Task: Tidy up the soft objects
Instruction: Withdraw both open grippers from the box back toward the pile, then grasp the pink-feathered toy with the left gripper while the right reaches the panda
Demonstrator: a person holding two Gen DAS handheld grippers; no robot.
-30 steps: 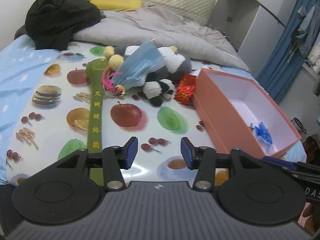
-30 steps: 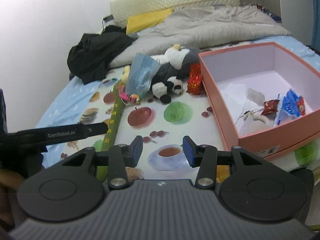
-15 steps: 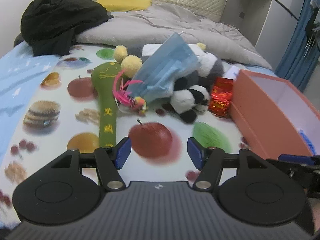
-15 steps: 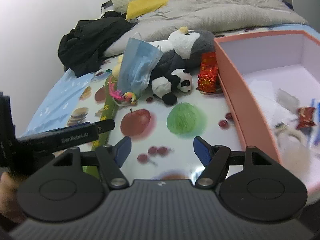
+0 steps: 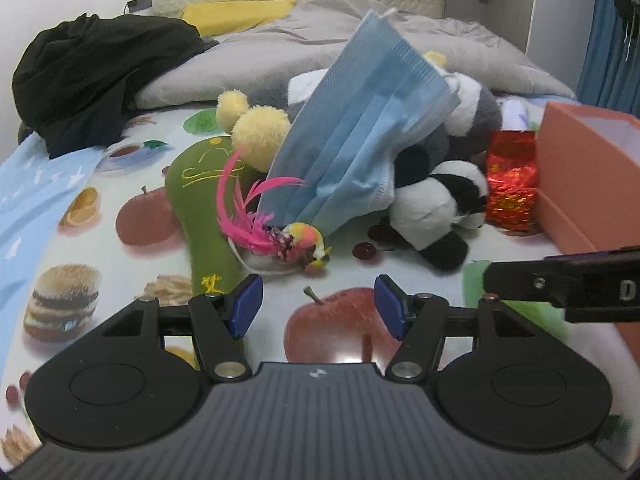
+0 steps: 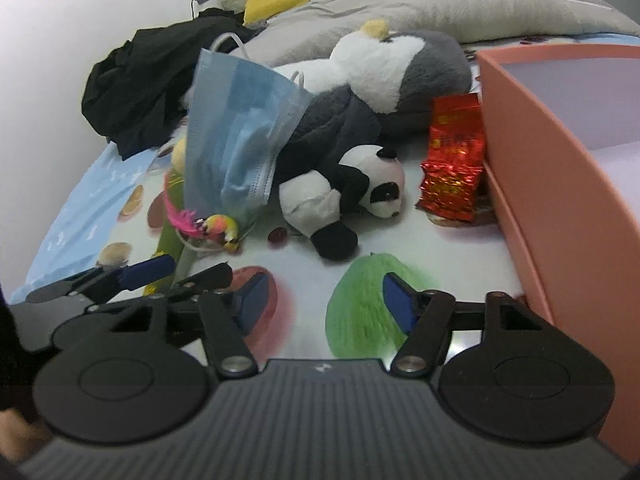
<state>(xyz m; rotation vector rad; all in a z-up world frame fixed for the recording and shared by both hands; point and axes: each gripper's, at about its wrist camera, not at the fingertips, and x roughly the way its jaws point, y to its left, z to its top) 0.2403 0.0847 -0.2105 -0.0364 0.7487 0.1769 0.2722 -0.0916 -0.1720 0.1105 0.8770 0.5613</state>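
A pile of soft things lies on the fruit-print sheet: a blue face mask point(image 5: 360, 132) point(image 6: 236, 136) leaning on a grey-and-white plush point(image 6: 400, 64), a small panda plush point(image 5: 436, 204) point(image 6: 344, 200), a pink feathered bird toy point(image 5: 288, 236) point(image 6: 212, 228), a green plush paddle with yellow pompoms point(image 5: 200, 208). My left gripper point(image 5: 316, 306) is open and empty, just short of the bird toy. My right gripper point(image 6: 324, 302) is open and empty, in front of the panda.
An open salmon box point(image 5: 580, 184) point(image 6: 560, 152) stands at the right. A red foil packet point(image 5: 512, 176) point(image 6: 456, 168) lies against it. A black garment point(image 5: 92, 72) and a grey duvet point(image 5: 280, 44) lie at the back.
Both grippers have moved forward towards the pile, which now looks much larger. Both jaws have opened wider. The left gripper now faces the bird toy.
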